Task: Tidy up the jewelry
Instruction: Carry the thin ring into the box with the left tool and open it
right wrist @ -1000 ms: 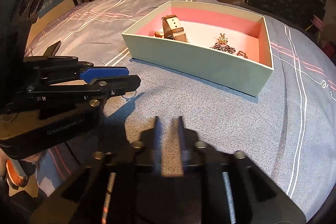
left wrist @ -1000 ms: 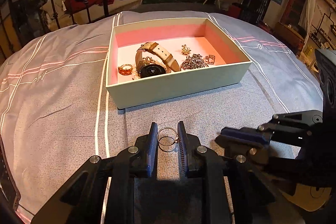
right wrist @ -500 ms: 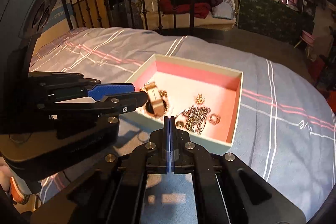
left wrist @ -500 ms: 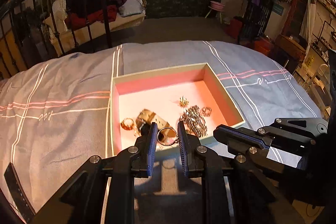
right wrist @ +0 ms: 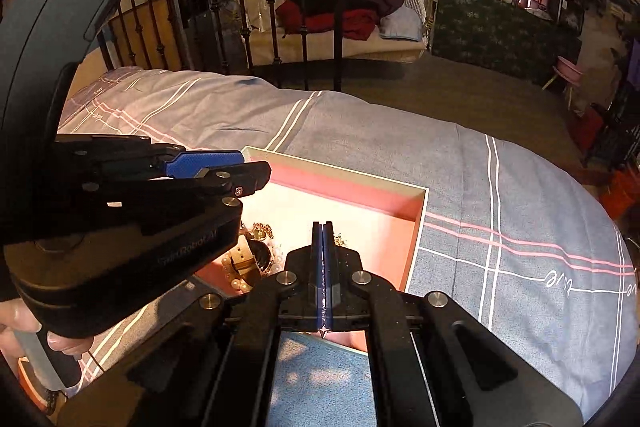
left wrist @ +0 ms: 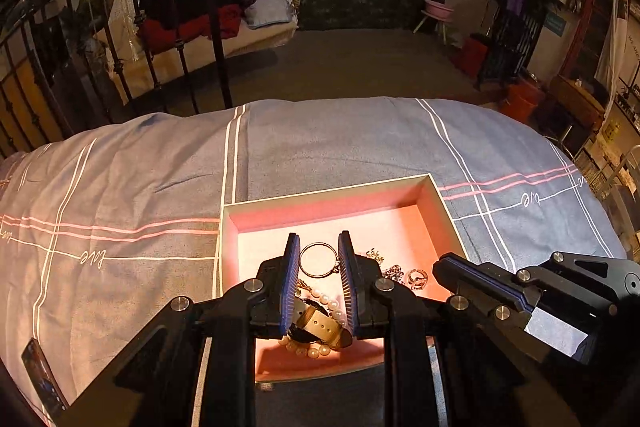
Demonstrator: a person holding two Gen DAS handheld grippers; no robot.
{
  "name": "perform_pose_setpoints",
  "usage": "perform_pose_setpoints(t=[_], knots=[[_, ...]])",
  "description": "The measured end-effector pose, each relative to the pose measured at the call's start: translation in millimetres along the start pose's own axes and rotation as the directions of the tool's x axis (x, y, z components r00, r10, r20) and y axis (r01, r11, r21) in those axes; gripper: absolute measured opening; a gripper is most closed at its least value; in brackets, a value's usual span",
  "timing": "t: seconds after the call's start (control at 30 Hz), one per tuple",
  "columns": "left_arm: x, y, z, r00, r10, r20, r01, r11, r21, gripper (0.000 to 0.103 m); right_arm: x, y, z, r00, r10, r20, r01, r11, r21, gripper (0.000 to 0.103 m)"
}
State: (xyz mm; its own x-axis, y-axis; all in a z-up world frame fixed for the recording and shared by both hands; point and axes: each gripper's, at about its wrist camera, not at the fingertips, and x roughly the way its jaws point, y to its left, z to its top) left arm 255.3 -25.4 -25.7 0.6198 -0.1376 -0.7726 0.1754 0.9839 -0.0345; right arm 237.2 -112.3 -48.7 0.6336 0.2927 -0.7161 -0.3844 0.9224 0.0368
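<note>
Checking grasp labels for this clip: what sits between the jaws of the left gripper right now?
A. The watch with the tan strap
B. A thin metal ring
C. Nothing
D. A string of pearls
B. In the left wrist view the left gripper has a thin metal ring pinched between its jaws, above the pink-lined box; the watch and the pearls lie on the box floor below.

A thin gold ring (left wrist: 319, 260) hangs above the pink-lined box (left wrist: 328, 203) of jewelry
</note>
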Motion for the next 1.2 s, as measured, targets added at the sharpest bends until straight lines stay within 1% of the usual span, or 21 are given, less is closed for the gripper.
perform_pose_setpoints(t=[0.37,0.83,1.2], knots=[[15,1,-3,0.999,-0.006,-0.032,0.006,1.000,0.001,0.019,14,-2,-2,0.999,0.006,-0.043,-0.006,1.000,-0.005,0.001],[29,3,-2,0.998,-0.015,-0.057,0.014,1.000,-0.018,0.019,22,-3,-5,0.998,0.027,-0.064,-0.027,1.000,-0.003,0.001],[31,0,-4,0.998,-0.018,-0.068,0.017,1.000,-0.018,0.019,23,-2,-8,0.997,0.043,-0.071,-0.043,0.999,0.003,0.001]])
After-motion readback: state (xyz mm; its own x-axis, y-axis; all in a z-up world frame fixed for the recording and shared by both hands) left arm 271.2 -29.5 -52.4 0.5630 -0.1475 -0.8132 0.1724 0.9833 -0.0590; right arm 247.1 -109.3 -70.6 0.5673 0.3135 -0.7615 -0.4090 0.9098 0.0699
